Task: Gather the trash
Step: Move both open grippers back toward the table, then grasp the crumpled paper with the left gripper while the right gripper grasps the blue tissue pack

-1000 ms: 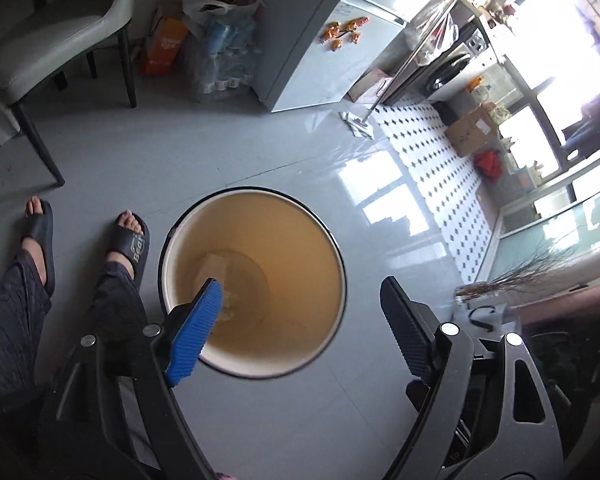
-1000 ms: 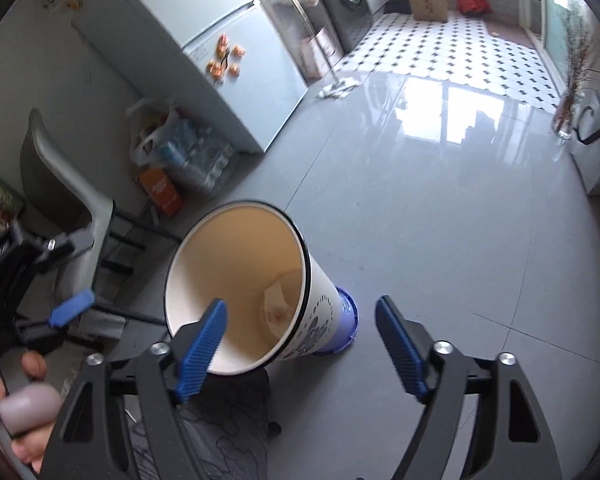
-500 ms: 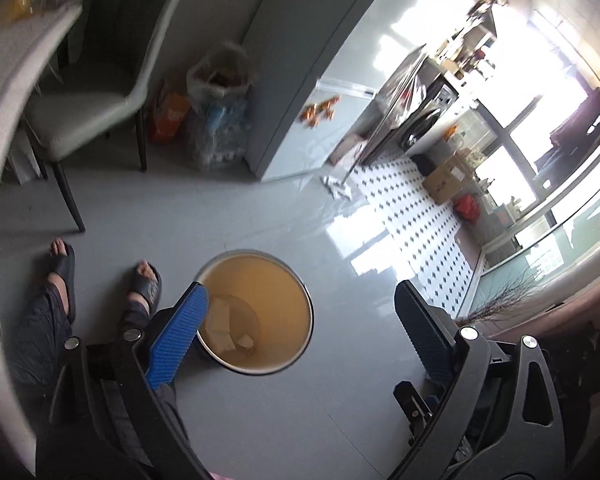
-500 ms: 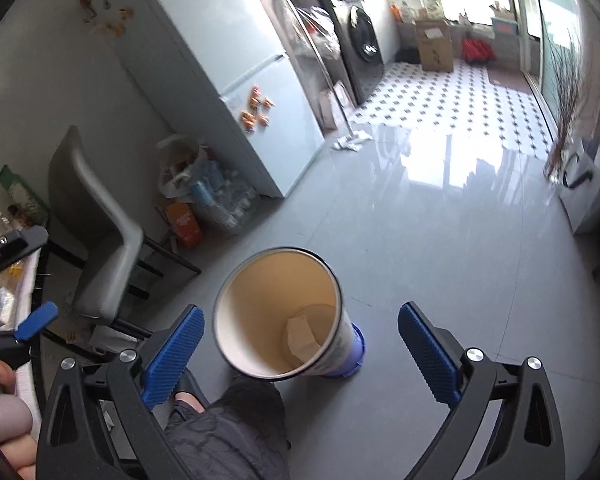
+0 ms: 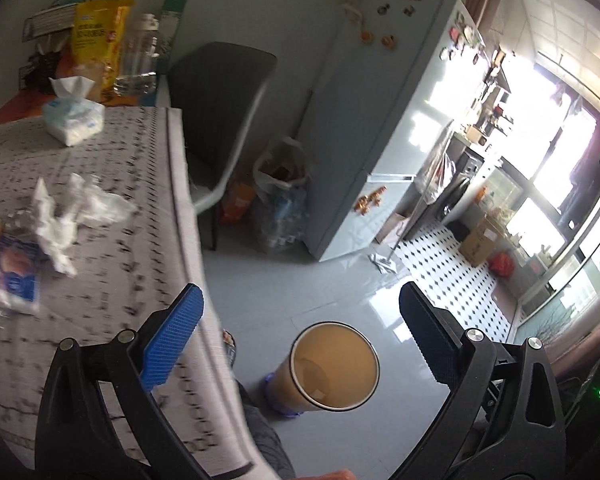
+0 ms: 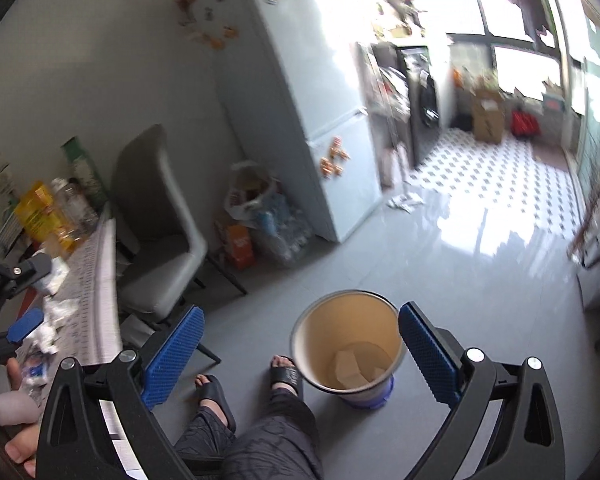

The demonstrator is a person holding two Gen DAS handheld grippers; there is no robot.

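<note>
Both grippers' fingers wide apart and empty, bin (image 6: pixel 347 354) on open floor, crumpled tissue (image 5: pixel 66 216) seemingly near table edge (image 5: pixel 188 216)

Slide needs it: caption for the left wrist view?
Open left gripper above trash bin; crumpled tissues on table.

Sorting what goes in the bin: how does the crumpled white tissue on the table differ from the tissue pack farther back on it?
The crumpled white tissue is loose, spread out and irregular; the tissue pack is a compact block in a wrapper. The crumpled tissue lies nearer the camera, among other wrappers; the pack sits farther back, with a fresh sheet sticking up from its top. Both are white and rest on the patterned tablecloth.
</note>
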